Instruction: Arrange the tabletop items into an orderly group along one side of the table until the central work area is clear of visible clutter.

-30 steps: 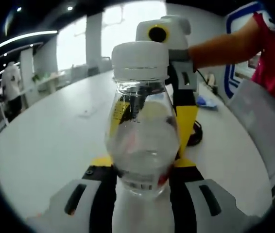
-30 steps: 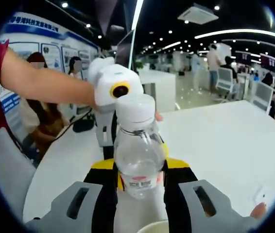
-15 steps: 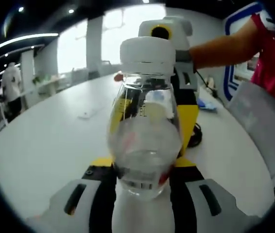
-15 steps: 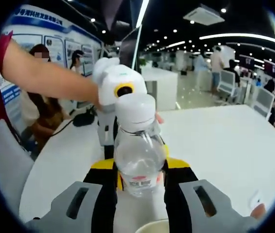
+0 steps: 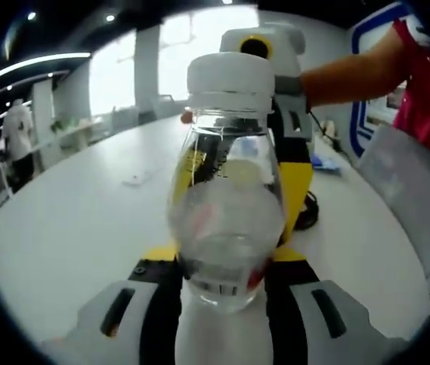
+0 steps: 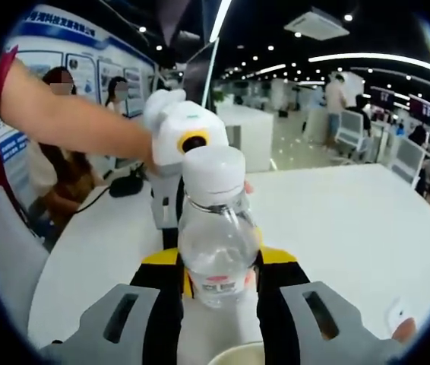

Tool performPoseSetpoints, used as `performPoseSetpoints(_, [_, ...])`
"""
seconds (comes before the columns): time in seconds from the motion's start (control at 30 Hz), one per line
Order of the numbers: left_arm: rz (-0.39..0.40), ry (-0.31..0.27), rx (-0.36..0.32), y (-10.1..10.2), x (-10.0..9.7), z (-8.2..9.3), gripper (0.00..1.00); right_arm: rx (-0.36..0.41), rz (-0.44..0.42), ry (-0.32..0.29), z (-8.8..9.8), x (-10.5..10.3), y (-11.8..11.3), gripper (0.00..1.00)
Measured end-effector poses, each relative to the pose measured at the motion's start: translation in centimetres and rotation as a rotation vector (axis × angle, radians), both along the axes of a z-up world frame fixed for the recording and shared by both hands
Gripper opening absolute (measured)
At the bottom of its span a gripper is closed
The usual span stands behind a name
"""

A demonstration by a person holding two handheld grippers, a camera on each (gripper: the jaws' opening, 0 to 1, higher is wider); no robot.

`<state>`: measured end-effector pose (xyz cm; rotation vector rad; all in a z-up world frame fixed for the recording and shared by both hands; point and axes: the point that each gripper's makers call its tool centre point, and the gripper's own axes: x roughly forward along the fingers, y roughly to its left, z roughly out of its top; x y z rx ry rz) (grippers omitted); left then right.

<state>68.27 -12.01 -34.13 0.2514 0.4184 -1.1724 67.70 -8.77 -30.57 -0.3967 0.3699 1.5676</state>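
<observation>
- The clear bottle [image 5: 226, 228], with its white cap [image 5: 232, 84], stood upright over the white table [image 5: 71, 220]; whether its base touched the top could not be told.
- The left gripper [image 5: 222, 266] had its jaws closed against the bottle's lower body, one on each flank.
- In the right gripper view, the right gripper [image 6: 219, 262] clamped the same bottle from the opposite side, so each gripper appeared just behind the bottle in the other's view.
- A small white scrap [image 5: 135, 180] lay well beyond the bottle on the table, and the rim of a cup [image 6: 238, 353] showed just in front of the bottle, between the right gripper's jaws.
- The step in hand was probably carrying the bottle to the table's side or passing it from one gripper to the other.
- To do it well, one gripper should keep a firm hold low on the bottle while the other lets go slowly. The bottle should stay upright, because the smooth, rounded plastic could slip or twist if both pulled at once.
- Compared with a second before, the cap sat a little higher and further right in the left gripper view. The bottle had kept the same seat between both pairs of jaws, and the background had drifted only slightly, which suggested a small move of the hands.
</observation>
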Motion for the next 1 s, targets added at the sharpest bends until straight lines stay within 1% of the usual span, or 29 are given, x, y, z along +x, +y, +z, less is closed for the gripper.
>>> performPoseSetpoints(0.13, [0.015,0.025,0.012,0.2,0.0,-0.4,0.40,0.001,-0.010,-0.002,0.0,0.1,0.0,0.37])
performPoseSetpoints(0.2, [0.012,0.038,0.068,0.7,-0.3,-1.4,0.41,0.000,-0.009,-0.005,0.0,0.1,0.0,0.37])
performPoseSetpoints(0.27, [0.014,0.054,0.063,0.7,-0.6,-1.8,0.42,-0.004,-0.009,-0.007,0.0,0.0,0.0,0.37])
performPoseSetpoints(0.37, [0.031,0.048,0.045,0.8,-0.5,-1.4,0.44,-0.009,-0.014,-0.002,0.0,0.0,0.0,0.38])
performPoseSetpoints(0.5, [0.036,0.043,0.047,1.0,-0.4,-1.1,0.44,-0.037,-0.032,0.006,-0.7,0.3,-0.5,0.44])
performPoseSetpoints(0.73, [0.054,0.048,0.047,1.2,-0.5,-0.8,0.47,-0.026,-0.042,0.007,-0.2,0.3,-0.7,0.48])
performPoseSetpoints(1.0, [0.080,0.054,0.061,2.0,-1.1,-0.2,0.49,-0.030,-0.048,-0.003,0.6,0.3,-1.6,0.47])
